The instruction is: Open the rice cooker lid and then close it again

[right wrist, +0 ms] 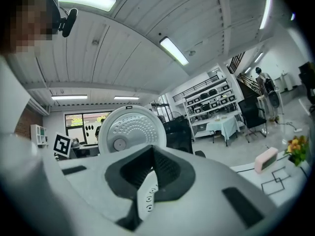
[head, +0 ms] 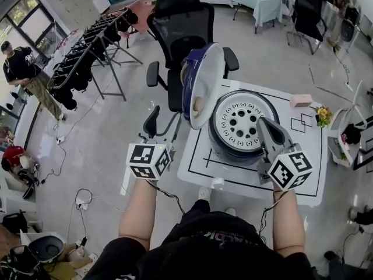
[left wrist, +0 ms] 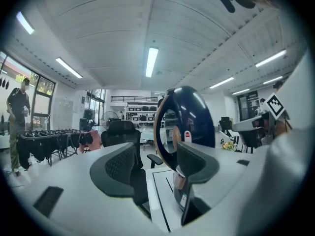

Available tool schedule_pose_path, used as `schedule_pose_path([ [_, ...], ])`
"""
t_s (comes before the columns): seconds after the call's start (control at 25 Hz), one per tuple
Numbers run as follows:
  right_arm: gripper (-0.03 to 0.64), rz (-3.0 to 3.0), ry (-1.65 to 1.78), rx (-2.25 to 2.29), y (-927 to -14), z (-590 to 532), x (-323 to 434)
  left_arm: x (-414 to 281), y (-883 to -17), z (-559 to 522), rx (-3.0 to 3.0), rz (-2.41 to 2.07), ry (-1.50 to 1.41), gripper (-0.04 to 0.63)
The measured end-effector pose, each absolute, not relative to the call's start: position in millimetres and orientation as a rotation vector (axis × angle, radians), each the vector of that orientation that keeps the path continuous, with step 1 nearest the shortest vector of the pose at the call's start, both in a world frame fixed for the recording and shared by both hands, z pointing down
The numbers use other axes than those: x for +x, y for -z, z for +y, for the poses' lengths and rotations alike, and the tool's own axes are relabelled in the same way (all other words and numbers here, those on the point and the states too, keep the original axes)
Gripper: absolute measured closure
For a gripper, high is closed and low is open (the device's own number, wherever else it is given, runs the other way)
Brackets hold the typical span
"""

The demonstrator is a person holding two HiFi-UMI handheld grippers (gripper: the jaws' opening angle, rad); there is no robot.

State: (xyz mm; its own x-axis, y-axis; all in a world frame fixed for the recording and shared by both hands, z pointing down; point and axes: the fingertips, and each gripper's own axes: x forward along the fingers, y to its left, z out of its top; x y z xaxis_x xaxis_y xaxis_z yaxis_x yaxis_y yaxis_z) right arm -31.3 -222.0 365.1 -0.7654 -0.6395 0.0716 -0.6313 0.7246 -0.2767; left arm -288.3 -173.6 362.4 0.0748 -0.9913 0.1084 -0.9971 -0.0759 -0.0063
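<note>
Standing upright: rice cooker lid (head: 202, 85), navy outside; left hand-held gripper (left wrist: 156, 163) wide, right hand-held gripper (right wrist: 151, 170) closed, empty.

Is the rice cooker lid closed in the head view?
No, the lid stands upright, exposing the white perforated plate inside the rice cooker.

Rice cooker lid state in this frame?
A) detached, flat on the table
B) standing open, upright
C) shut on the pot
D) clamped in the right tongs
B: in the head view the lid stands upright at the side of the rice cooker, leaving the white perforated inner plate exposed.
</note>
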Motion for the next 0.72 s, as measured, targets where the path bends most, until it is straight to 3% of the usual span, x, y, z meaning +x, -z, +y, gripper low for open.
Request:
schedule_pose_path([
  [0.72,0.615,2.959,0.34,-0.823,-344,-142,13,-172,-350,-58,2.249,-2.129,-0.07,0.331],
])
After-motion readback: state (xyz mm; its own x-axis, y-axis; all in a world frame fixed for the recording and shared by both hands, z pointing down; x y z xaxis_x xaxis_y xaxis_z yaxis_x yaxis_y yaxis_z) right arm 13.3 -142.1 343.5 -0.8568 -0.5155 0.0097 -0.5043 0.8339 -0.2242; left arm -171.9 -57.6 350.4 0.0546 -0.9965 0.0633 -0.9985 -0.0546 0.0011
